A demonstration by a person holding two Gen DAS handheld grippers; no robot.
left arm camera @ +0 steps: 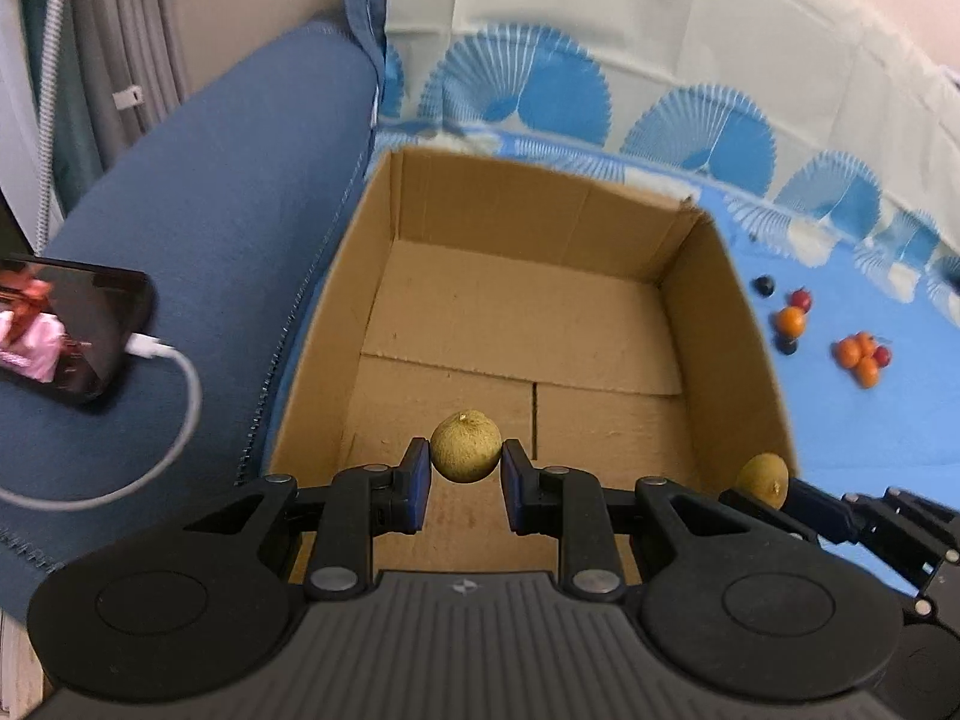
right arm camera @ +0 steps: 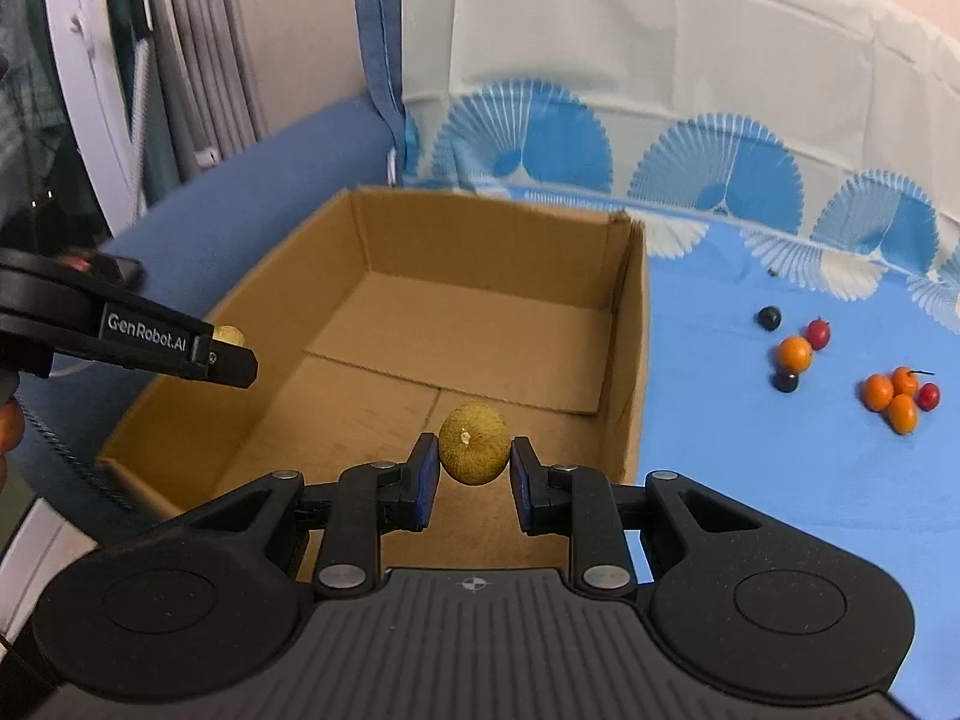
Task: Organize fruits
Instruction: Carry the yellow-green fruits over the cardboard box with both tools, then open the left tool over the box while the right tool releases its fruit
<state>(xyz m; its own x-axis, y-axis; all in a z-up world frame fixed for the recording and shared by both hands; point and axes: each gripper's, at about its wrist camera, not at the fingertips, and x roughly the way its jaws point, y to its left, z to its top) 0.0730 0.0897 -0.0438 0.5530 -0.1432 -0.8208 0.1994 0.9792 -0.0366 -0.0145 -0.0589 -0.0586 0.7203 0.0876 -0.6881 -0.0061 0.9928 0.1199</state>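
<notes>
- Two small yellow-green fruits were in the air, one in each gripper. The left fruit (left arm camera: 466, 447) hung over the near part of the cardboard box (left arm camera: 714, 300); the right fruit (right arm camera: 474, 444) hung over the same box (right arm camera: 630, 324), close to its right wall.
- Both seemed to be carried there to be dropped inside, since the box floor showed no fruit yet.
- The left gripper (left arm camera: 466, 468) was closed on its fruit, the blue pads pressing it from either side, with the jaws only as far apart as the fruit is wide.
- The right gripper (right arm camera: 473, 471) clamped its fruit the same way, pads touching both sides.
- In the left view the right fruit also showed at the box's near right corner; in the right view the left gripper reached in over the box's left wall.
- The box sat on a blue patterned sheet (right arm camera: 750, 480) on a bed or sofa, I cannot tell which.
- More small fruits (right arm camera: 894, 396), orange, red and dark, lay loose on the sheet, well to the right of the box, probably waiting to be sorted.
- A phone (left arm camera: 72, 330) with a white cable (left arm camera: 180, 396) lay on the blue cushion left of the box.
</notes>
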